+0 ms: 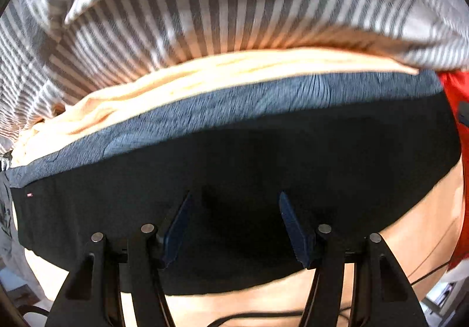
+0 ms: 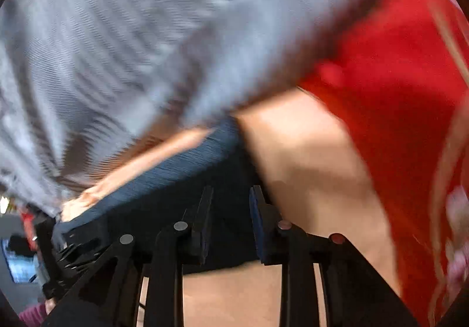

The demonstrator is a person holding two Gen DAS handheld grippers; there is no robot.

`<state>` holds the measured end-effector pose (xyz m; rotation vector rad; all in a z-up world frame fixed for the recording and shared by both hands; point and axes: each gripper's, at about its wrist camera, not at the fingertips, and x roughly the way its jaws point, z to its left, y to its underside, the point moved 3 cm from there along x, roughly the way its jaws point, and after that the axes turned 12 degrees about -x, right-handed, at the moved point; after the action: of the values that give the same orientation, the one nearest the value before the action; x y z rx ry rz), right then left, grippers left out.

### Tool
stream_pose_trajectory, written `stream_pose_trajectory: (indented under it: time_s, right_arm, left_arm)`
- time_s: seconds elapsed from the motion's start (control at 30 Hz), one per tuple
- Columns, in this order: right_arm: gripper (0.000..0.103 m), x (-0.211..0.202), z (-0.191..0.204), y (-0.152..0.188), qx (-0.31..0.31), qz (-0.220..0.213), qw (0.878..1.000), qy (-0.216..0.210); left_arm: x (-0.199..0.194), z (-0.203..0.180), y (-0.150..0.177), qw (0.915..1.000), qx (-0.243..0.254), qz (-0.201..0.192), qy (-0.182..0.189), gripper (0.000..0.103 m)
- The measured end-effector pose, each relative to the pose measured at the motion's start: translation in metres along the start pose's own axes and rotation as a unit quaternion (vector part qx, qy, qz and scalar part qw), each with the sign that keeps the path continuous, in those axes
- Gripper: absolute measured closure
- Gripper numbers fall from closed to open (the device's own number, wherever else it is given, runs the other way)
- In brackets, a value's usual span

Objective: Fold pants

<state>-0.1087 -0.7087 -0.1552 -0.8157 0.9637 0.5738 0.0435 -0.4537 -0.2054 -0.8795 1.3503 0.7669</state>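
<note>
Counts, both views together:
black pants [image 1: 234, 168] x1, grey ribbed waistband along far edge
cream garment [image 1: 205, 83] x1
grey-white striped cloth [image 1: 176, 19] x1
red cloth [image 2: 395, 69] x1
worktop [image 1: 410, 227] x1, tan
left gripper [image 1: 234, 204] x1, fingers [image 1: 178, 227] x2
right gripper [image 2: 231, 209] x1, fingers [image 2: 205, 209] x2
thin black cable [image 1: 425, 275] x1, on worktop

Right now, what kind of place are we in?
Probably a room at home where laundry gets folded. Clothes are piled on a table: dark pants, a striped cloth, a peach cloth and a red one.
</note>
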Motion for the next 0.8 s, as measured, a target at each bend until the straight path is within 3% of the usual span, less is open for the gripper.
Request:
stream_pose_trajectory:
  time_s: [0.07,0.13,0.17,0.2,0.3,0.37,0.4,0.47,0.63,0.8]
  right_arm:
    - [0.075,0.024,0.016,-0.012,-0.026,0.015,1.000,0.000]
    - [0.075,0.053,0.014,-0.020,-0.051,0.037,0.998,0.028]
    - [0.083,0.062,0.008,-0.018,-0.052,0.047,0.996,0.057]
    - [0.103,0.066,-0.006,-0.018,-0.038,0.044,0.995,0.076]
    - [0.103,0.050,-0.033,-0.010,0.047,0.020,0.997,0.049]
    - [0.103,0.034,-0.032,0.000,0.060,0.013,0.996,0.062]
    - [0.095,0.025,-0.027,0.005,0.050,0.012,0.996,0.069]
    - [0.095,0.015,-0.002,0.016,0.015,0.005,0.998,0.062]
    - [0.094,0.033,0.057,0.072,-0.047,0.052,0.996,0.057]
    - [0.094,0.043,0.101,0.099,-0.100,0.062,0.992,0.049]
  left_arm:
    - [0.006,-0.010,-0.012,0.9999,-0.009,-0.005,0.004,0.041]
    - [0.014,-0.020,-0.017,0.9999,-0.008,-0.008,-0.001,0.041]
    - [0.020,-0.023,-0.018,0.9999,-0.006,-0.005,-0.009,0.041]
    - [0.023,-0.024,-0.017,0.9999,-0.005,-0.004,-0.011,0.040]
    - [0.021,-0.020,-0.015,0.9999,-0.003,-0.009,-0.003,0.040]
    - [0.017,-0.010,-0.010,0.9999,-0.010,-0.002,-0.002,0.040]
    - [0.014,-0.006,-0.008,0.9999,-0.014,-0.001,0.002,0.040]
    - [0.010,0.004,-0.002,0.9998,-0.019,-0.004,0.002,0.040]
    - [0.010,0.030,0.011,0.9997,-0.026,0.000,0.002,0.040]
    - [-0.005,0.112,-0.010,0.9976,-0.047,-0.039,-0.034,0.040]
